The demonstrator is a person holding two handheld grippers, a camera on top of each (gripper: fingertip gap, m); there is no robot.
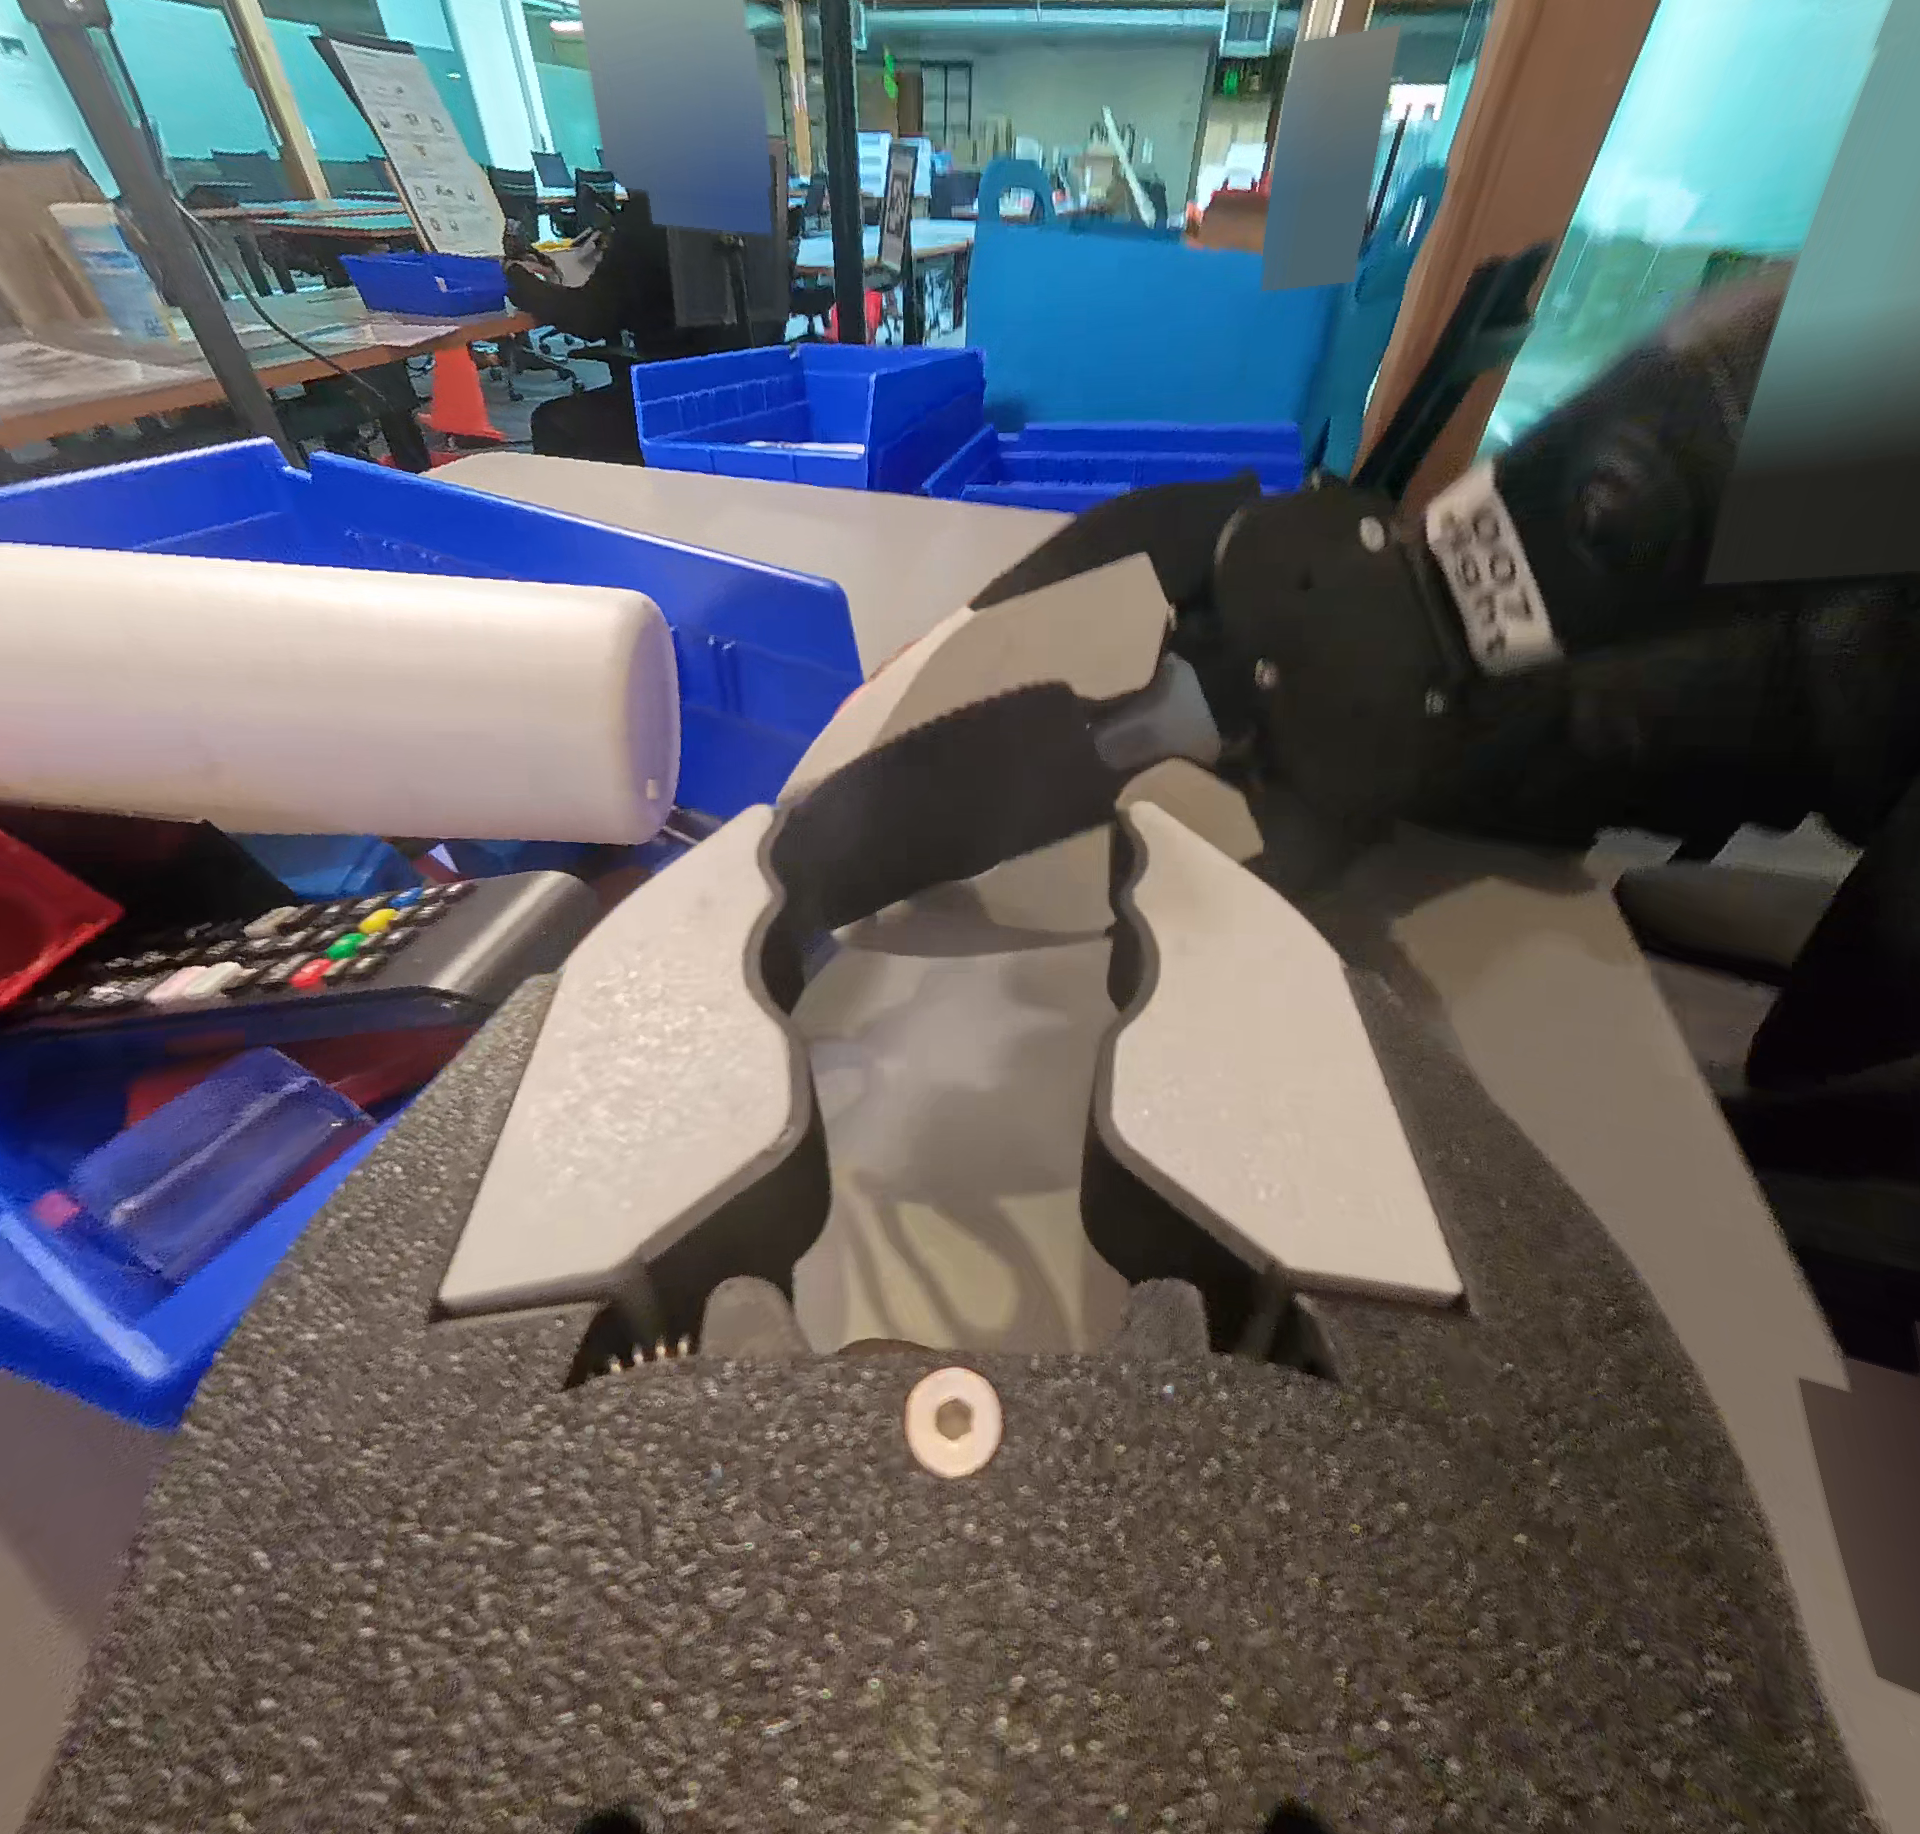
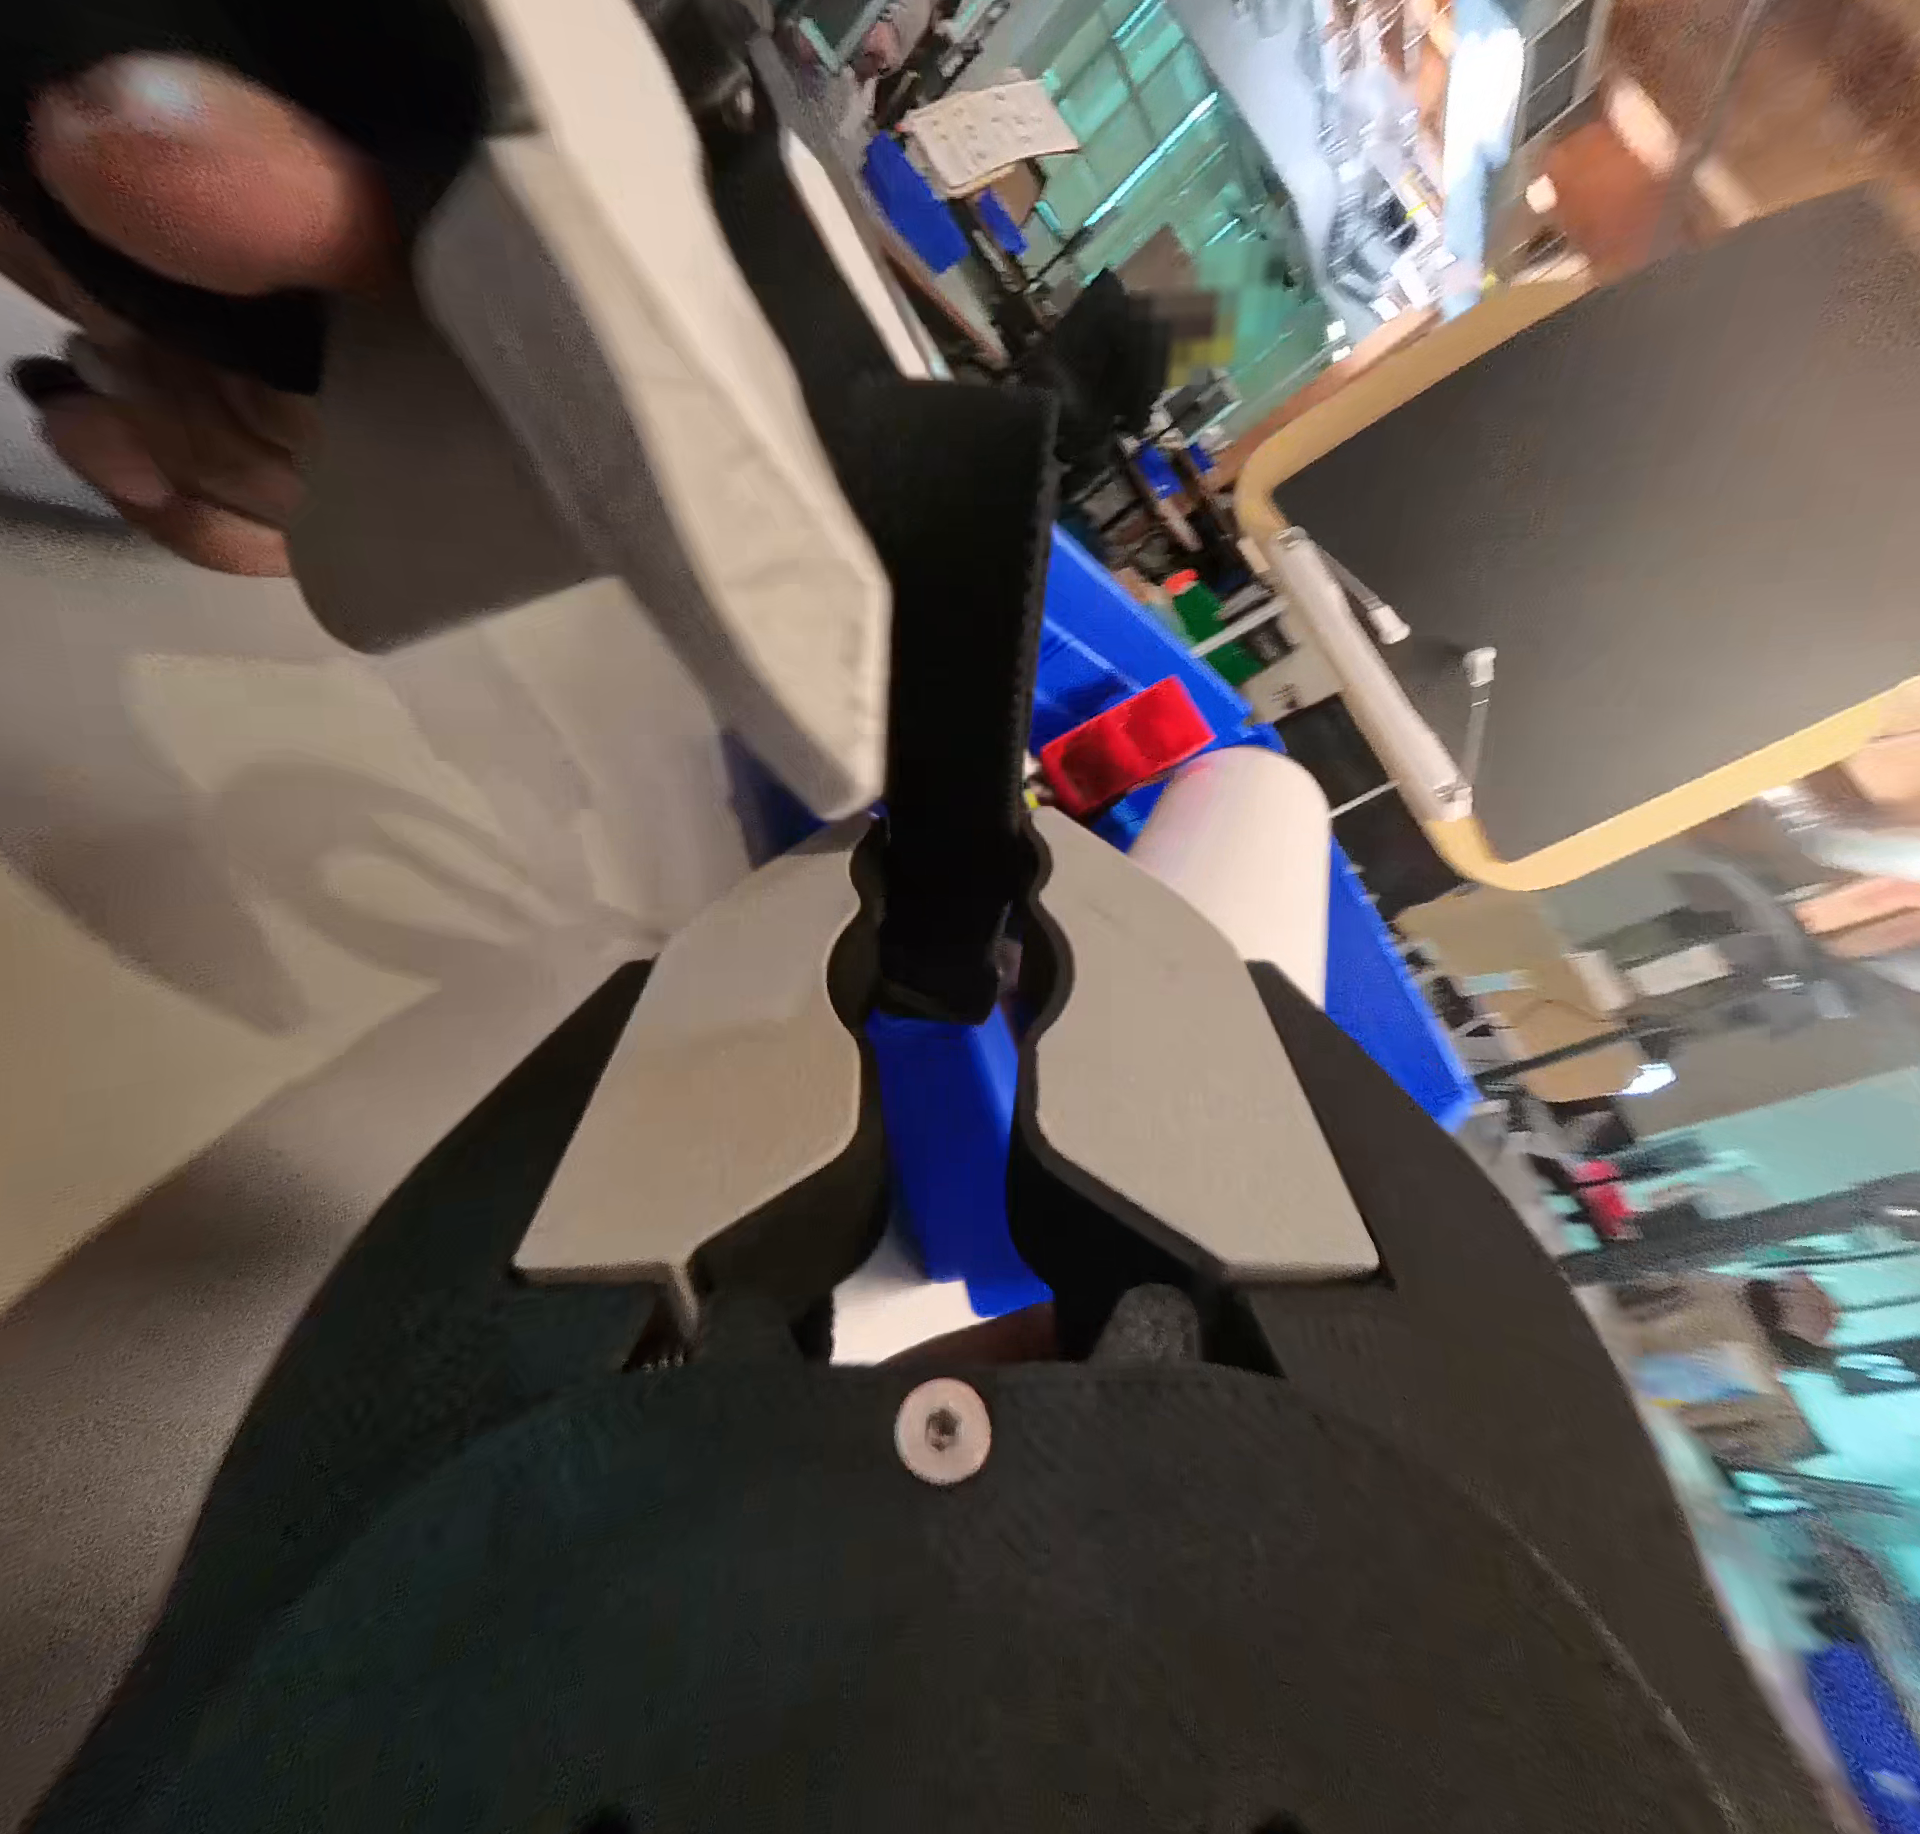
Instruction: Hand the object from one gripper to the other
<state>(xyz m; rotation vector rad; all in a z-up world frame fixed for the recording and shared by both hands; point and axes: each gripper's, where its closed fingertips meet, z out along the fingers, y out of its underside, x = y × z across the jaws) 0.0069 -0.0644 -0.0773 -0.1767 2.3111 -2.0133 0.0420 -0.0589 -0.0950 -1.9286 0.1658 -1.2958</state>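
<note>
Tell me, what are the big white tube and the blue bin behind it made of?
White tube: probably plastic, maybe foam. It is smooth and matte, with a rounded end, so I can't be sure.
Blue bin: hard moulded plastic, slightly shiny, with stiff thin walls and moulded ridges.

The left gripper [image 1: 951, 911] hangs over the grey bench [image 1: 748, 522], with the right gripper [image 1: 831, 797] crossing before its tips from the right. To its left, a white plastic cylinder [image 1: 332, 688] lies above a black keypad device [image 1: 312, 943] in the blue plastic bin [image 1: 748, 631]; more blue bins [image 1: 810, 413] stand behind.
</note>
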